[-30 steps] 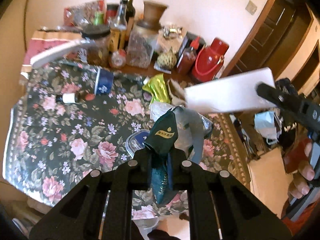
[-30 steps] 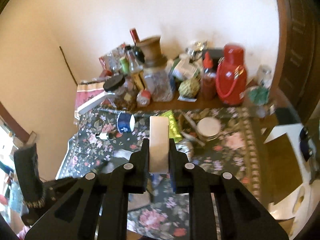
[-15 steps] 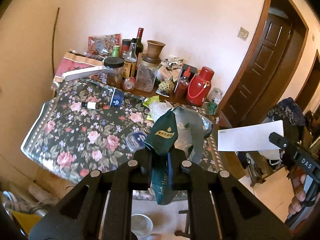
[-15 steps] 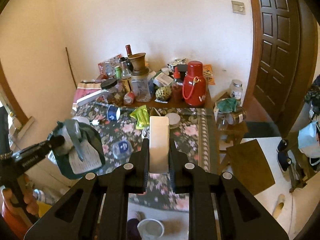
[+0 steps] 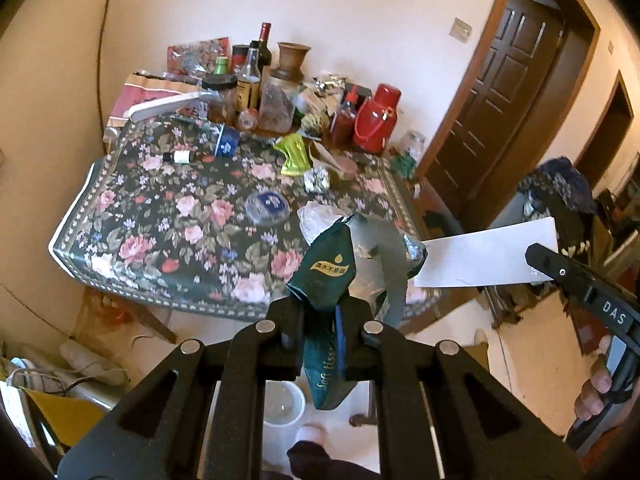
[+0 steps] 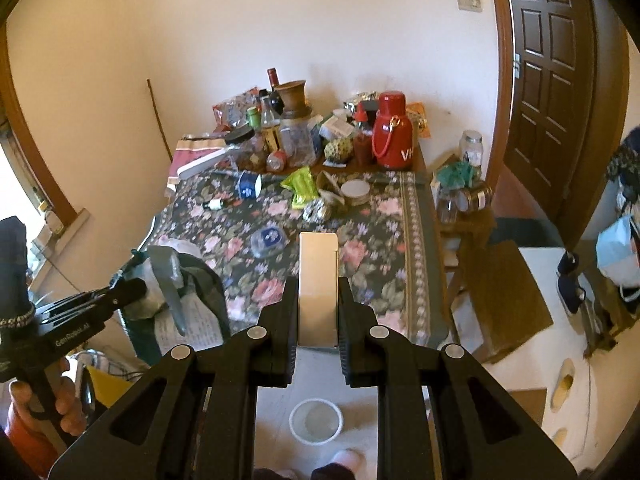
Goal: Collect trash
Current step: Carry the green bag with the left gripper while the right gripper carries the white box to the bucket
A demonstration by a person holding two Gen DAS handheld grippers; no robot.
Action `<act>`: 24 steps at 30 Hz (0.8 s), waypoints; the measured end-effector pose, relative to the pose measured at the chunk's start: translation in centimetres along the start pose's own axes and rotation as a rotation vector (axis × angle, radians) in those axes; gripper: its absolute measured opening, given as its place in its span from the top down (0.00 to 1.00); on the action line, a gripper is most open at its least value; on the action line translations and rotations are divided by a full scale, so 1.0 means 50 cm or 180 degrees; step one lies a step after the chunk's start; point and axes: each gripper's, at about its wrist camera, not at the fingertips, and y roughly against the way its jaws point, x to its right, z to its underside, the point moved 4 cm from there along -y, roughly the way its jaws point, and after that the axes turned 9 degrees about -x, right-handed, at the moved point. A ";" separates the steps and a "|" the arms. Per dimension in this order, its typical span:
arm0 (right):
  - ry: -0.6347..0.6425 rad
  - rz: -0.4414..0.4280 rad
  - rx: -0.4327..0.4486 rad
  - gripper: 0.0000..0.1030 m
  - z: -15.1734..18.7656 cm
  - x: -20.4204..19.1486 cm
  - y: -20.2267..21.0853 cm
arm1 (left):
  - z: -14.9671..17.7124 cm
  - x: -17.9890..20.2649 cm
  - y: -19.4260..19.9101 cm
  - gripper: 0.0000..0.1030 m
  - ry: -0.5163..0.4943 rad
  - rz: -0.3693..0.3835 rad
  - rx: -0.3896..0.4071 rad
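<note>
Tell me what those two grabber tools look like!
Both are black. The left gripper and the right gripper each have two chunky jaws on angled arms with triangle-shaped cut-outs and round silver pins. Seen from the side, each is long and thin with a pistol-style handle and small white lettering. One handle reads "DAS". A dark knitted cuff covers the left wrist.

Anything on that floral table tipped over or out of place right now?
Yes: a small brown bottle and a blue-labelled container lie on their sides on the tablecloth, and a crumpled foil ball sits beside a green wrapper.
</note>
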 end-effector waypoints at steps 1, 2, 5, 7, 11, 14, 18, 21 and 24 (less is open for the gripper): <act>-0.0011 0.0019 -0.0016 0.85 0.012 -0.012 0.000 | 0.011 -0.004 0.001 0.89 -0.0021 0.0020 -0.0022; -0.0020 0.0027 -0.0027 0.85 0.025 -0.017 0.004 | 0.023 -0.008 0.003 0.89 -0.0045 0.0043 -0.0044; -0.0057 0.0077 -0.0099 0.85 0.062 -0.040 0.002 | 0.059 -0.025 0.005 0.89 -0.0119 0.0119 -0.0143; -0.0107 0.0118 -0.0185 0.85 0.091 -0.063 -0.004 | 0.087 -0.035 0.004 0.89 -0.0178 0.0142 -0.0233; -0.0182 0.0194 -0.0323 0.85 0.155 -0.096 -0.013 | 0.147 -0.057 -0.006 0.89 -0.0294 0.0162 -0.0408; -0.0254 0.0242 -0.0438 0.85 0.203 -0.115 -0.030 | 0.195 -0.073 -0.028 0.89 -0.0373 0.0178 -0.0578; -0.0382 0.0257 -0.0627 0.85 0.258 -0.124 -0.058 | 0.254 -0.089 -0.072 0.89 -0.0420 0.0166 -0.0824; -0.0427 0.0271 -0.0769 0.85 0.297 -0.127 -0.081 | 0.300 -0.099 -0.120 0.89 -0.0415 0.0162 -0.1035; -0.0416 0.0307 -0.0919 0.85 0.333 -0.120 -0.123 | 0.337 -0.106 -0.176 0.89 -0.0392 0.0143 -0.1204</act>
